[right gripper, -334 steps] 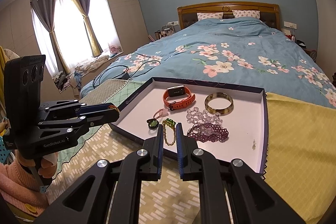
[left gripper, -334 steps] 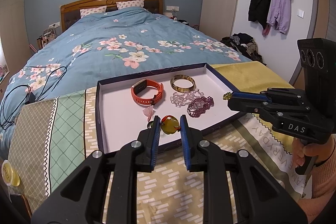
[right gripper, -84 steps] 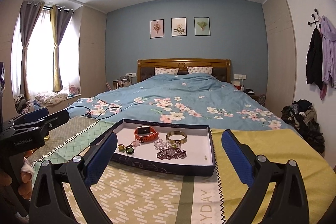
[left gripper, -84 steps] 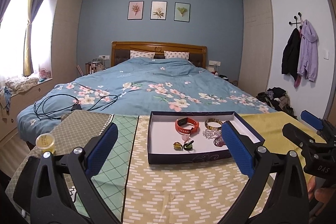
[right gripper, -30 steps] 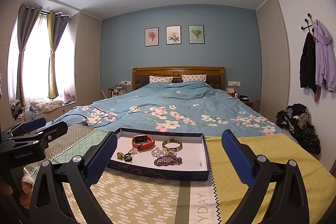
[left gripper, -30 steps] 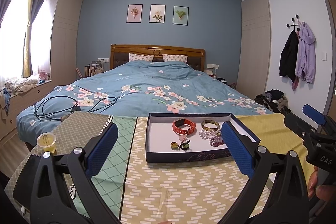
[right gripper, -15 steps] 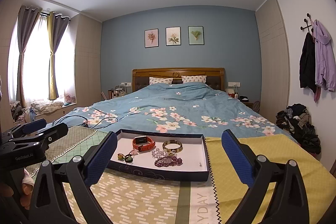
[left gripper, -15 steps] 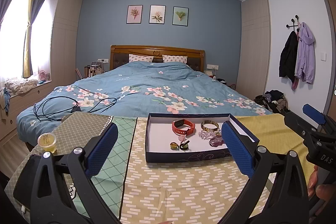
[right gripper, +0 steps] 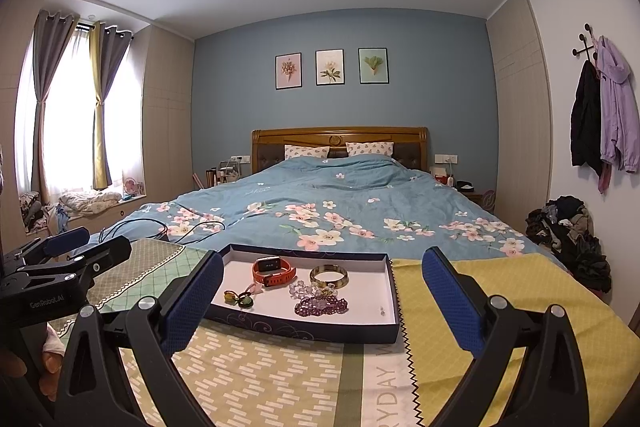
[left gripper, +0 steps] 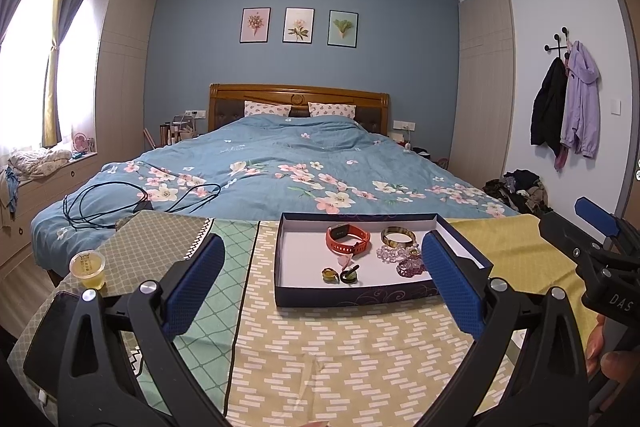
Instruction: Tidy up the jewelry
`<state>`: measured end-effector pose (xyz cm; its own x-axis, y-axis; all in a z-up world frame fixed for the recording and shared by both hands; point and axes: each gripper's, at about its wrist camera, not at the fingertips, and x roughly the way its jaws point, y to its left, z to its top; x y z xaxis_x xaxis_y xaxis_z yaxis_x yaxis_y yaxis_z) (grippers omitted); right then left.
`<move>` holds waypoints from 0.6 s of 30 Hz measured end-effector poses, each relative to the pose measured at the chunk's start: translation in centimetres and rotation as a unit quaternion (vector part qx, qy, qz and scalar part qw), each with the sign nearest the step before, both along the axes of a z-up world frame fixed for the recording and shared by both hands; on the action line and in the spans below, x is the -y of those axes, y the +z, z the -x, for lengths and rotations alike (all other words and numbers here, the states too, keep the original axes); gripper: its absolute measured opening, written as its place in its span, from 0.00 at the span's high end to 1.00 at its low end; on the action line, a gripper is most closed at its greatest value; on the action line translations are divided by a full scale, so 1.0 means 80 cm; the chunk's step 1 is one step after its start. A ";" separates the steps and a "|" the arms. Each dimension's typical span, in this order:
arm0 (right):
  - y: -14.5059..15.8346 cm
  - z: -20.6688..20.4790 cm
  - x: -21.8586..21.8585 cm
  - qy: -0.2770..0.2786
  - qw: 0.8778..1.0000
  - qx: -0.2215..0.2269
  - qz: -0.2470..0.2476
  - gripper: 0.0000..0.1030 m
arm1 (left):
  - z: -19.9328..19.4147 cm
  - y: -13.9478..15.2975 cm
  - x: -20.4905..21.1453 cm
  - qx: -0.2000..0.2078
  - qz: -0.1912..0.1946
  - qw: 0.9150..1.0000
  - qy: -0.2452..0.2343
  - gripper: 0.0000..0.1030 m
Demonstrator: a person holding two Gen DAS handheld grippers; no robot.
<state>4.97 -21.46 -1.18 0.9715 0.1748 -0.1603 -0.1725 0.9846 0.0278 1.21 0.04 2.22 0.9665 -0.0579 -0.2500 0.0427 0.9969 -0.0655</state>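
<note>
Both tongs apart, left tongs (right gripper: 60, 259) marked GenRobot.AI, cloth (right gripper: 384, 387) perhaps "RYDAY".

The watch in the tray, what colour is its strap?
The watch has an orange-red strap; the right wrist view shows it best.

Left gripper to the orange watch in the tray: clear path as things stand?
Probably yes. The left gripper is open wide, held back from the tray. The orange watch lies flat toward the far side with nothing over it. Only the near tray wall and two small pendants sit in between, so come in from above.
</note>
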 end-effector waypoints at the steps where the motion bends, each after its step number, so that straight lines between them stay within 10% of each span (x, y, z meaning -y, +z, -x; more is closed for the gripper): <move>1: 0.000 0.000 0.000 0.000 1.000 -0.001 0.000 0.07 | 0.000 0.000 0.000 0.000 0.000 1.000 0.000 0.06; 18: -0.003 0.001 0.000 -0.001 1.000 -0.004 0.000 0.07 | -0.001 -0.002 0.000 -0.001 0.001 1.000 -0.002 0.06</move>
